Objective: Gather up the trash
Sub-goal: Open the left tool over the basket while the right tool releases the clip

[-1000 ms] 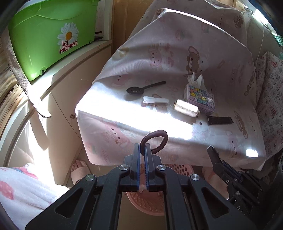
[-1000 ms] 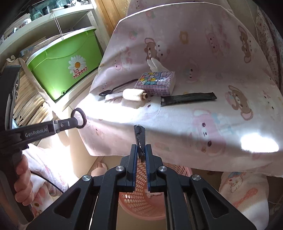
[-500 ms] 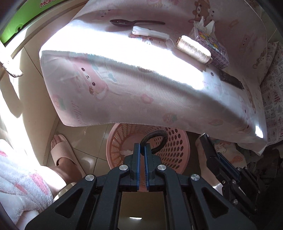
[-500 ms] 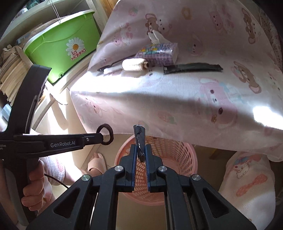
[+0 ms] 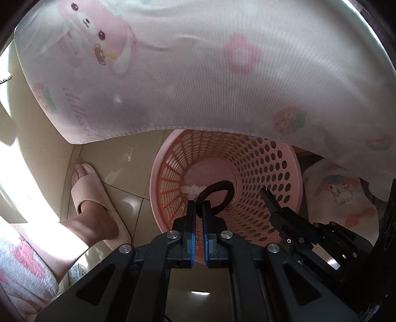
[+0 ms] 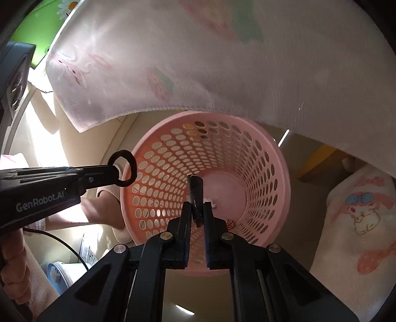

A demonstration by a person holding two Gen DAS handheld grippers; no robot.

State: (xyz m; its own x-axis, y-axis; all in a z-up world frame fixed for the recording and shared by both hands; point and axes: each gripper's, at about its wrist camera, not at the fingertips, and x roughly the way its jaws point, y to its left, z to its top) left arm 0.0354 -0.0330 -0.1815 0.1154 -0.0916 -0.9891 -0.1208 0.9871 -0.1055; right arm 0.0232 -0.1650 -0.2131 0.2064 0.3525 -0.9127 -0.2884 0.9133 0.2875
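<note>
A pink perforated trash basket (image 5: 292, 178) stands on the floor under the hanging tablecloth; it also shows in the right wrist view (image 6: 279, 173). My left gripper (image 5: 199, 205) is shut on a dark hair-tie ring (image 5: 217, 192) and holds it over the basket mouth; the ring also shows in the right wrist view (image 6: 123, 168). My right gripper (image 6: 197, 210) has its jaws slightly parted around a small dark wrapper strip (image 6: 195, 193) above the basket; whether the pads still touch it I cannot tell. White crumpled paper (image 5: 191, 189) lies in the basket bottom.
The pink bear-print tablecloth (image 5: 198, 74) hangs low over the basket's far side. A foot in a pink slipper (image 5: 91, 195) stands left of the basket. A white cushion with a cartoon rabbit (image 6: 358, 218) lies to the right. A green box (image 6: 49, 22) sits far left.
Both grippers have dropped from table height to just above the basket. The table top items have left view. The right jaws have parted a little around the dark strip.
</note>
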